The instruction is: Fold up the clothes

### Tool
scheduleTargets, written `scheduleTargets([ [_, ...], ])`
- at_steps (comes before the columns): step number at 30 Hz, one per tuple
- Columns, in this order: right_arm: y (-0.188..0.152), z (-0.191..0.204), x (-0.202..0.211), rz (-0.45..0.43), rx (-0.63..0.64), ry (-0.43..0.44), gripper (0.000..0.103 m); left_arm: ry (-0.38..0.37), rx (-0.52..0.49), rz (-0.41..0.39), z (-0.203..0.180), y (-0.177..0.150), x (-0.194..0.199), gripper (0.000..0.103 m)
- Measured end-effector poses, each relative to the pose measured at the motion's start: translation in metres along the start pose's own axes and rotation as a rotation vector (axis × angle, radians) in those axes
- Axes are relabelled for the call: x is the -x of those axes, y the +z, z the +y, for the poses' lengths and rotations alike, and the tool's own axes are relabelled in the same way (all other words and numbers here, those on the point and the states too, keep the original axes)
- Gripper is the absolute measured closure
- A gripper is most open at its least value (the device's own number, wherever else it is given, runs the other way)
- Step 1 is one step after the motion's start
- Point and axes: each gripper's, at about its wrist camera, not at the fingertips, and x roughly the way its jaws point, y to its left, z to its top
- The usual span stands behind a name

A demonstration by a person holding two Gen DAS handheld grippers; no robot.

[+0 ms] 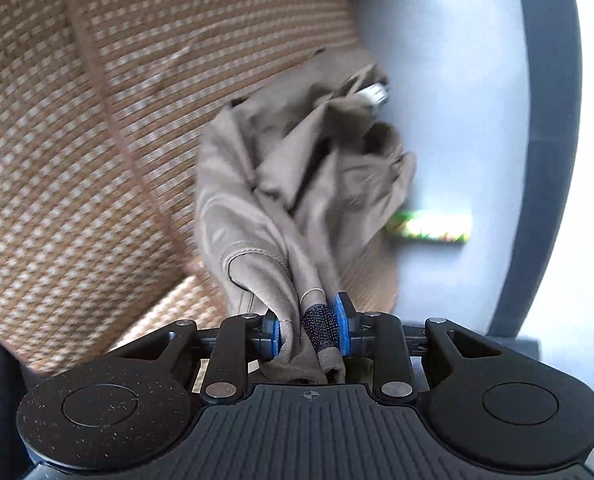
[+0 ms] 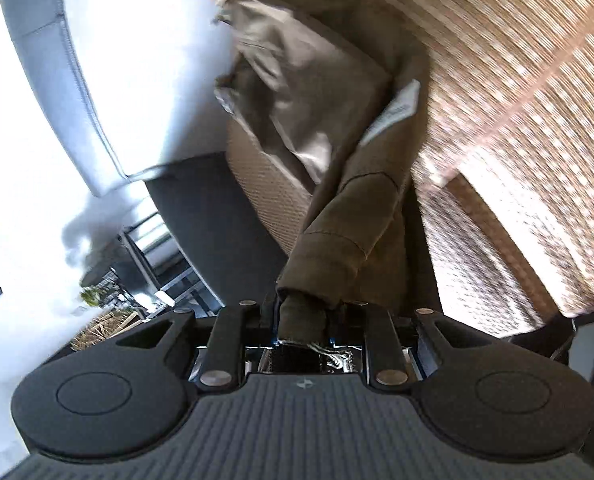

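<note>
My left tool [image 1: 308, 330] and my right tool [image 2: 303, 322] each pinch a bunched edge of the khaki garment [image 1: 297, 184], which hangs crumpled ahead of both, stretched between them above the woven mat [image 1: 77, 120].

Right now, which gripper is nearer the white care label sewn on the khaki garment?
Probably right. The right gripper clamps cloth just below the white care label; the left gripper grips the khaki garment farther from it.
</note>
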Motion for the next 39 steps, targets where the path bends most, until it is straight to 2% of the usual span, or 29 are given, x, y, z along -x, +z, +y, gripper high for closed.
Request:
scheduleTargets([
  [4,0.014,0.041,-0.01,-0.006,0.01,0.012,0.078,-0.007,-0.029,-0.01,-0.049,0.001,-0.038,0.075],
  [9,0.038,0.074,-0.03,-0.08,0.04,0.039,0.078,-0.03,-0.019,0.002,-0.077,0.038,-0.07,0.07],
  [11,0.053,0.081,-0.041,-0.115,0.059,0.067,0.078,-0.044,-0.044,-0.011,-0.09,0.055,-0.082,0.069],
  [13,0.072,0.085,-0.051,-0.162,0.042,0.11,0.078,-0.082,-0.048,-0.029,-0.096,0.072,-0.091,0.064],
  [16,0.104,0.093,-0.068,-0.206,0.031,0.17,0.077,-0.135,-0.043,-0.061,-0.105,0.099,-0.104,0.062],
  [19,0.137,0.097,-0.089,-0.242,0.028,0.214,0.077,-0.154,-0.067,-0.106,-0.118,0.121,-0.129,0.063],
  [23,0.172,0.098,-0.112,-0.308,-0.002,0.23,0.077,-0.15,-0.09,-0.124,-0.135,0.146,-0.161,0.066],
  [27,0.204,0.096,-0.134,-0.361,-0.061,0.239,0.076,-0.112,-0.075,-0.144,-0.14,0.168,-0.202,0.063],
  [29,0.219,0.092,-0.145,-0.387,-0.101,0.235,0.075,-0.095,-0.057,-0.157,-0.141,0.177,-0.229,0.056],
  [33,0.247,0.081,-0.166,-0.423,-0.167,0.252,0.071,-0.065,-0.026,-0.18,-0.132,0.193,-0.267,0.049],
  [37,0.268,0.068,-0.187,-0.457,-0.216,0.202,0.066,-0.018,0.0,-0.188,-0.116,0.208,-0.302,0.048],
  [39,0.276,0.059,-0.196,-0.461,-0.232,0.192,0.064,-0.021,0.014,-0.182,-0.109,0.214,-0.311,0.044],
])
